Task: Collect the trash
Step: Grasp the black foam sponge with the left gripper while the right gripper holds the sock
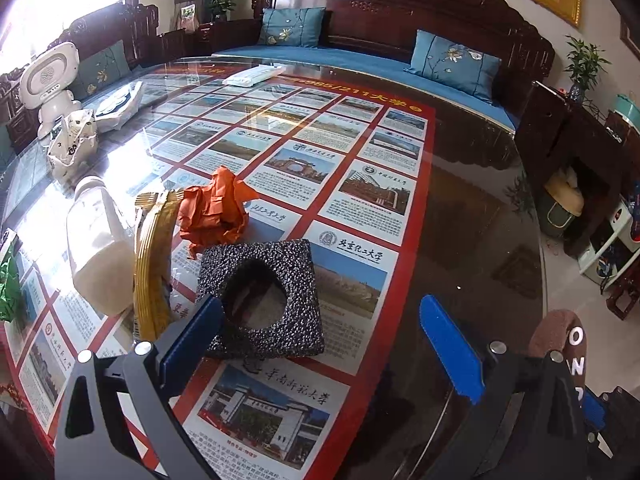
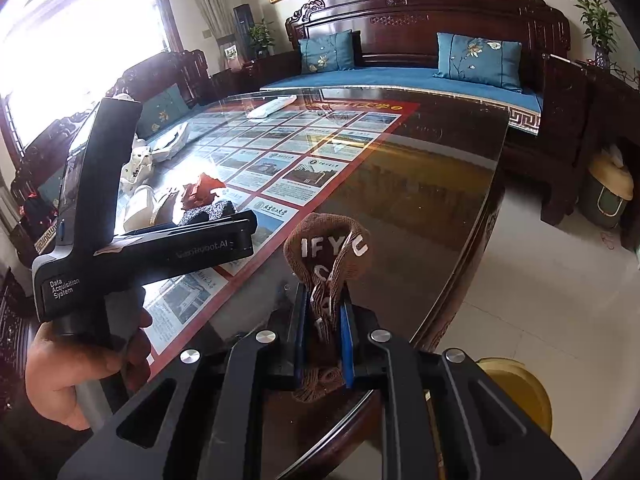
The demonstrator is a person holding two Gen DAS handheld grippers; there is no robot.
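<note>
Well, the brown sock (image 2: 326, 280) with white lettering was the piece of trash in play, pinched upright between the blue pads of the right tongs (image 2: 323, 344), which were closed tight on its middle, at six o'clock in the right wrist view, over the near edge of the worktop (image 2: 420, 184). Just past the rim at five o'clock showed a yellow bin (image 2: 516, 392); that looked the likely drop, though whether it was the trash bin I could not tell. The left tongs (image 1: 320, 340) stood wide apart and held nothing, hovering at six o'clock over the glass, one finger in front of the speckled black foam block (image 1: 260, 300) with a round hole. Beyond it at eleven o'clock lay crumpled orange paper (image 1: 216, 210), then a gold wrapper (image 1: 152, 264) and a plastic bottle (image 1: 98, 248) at nine. By my reading, the carrying step was in hand. Next move called for swinging the sock over a bin and parting the pads, while the left tongs lined up on the orange paper.
</note>
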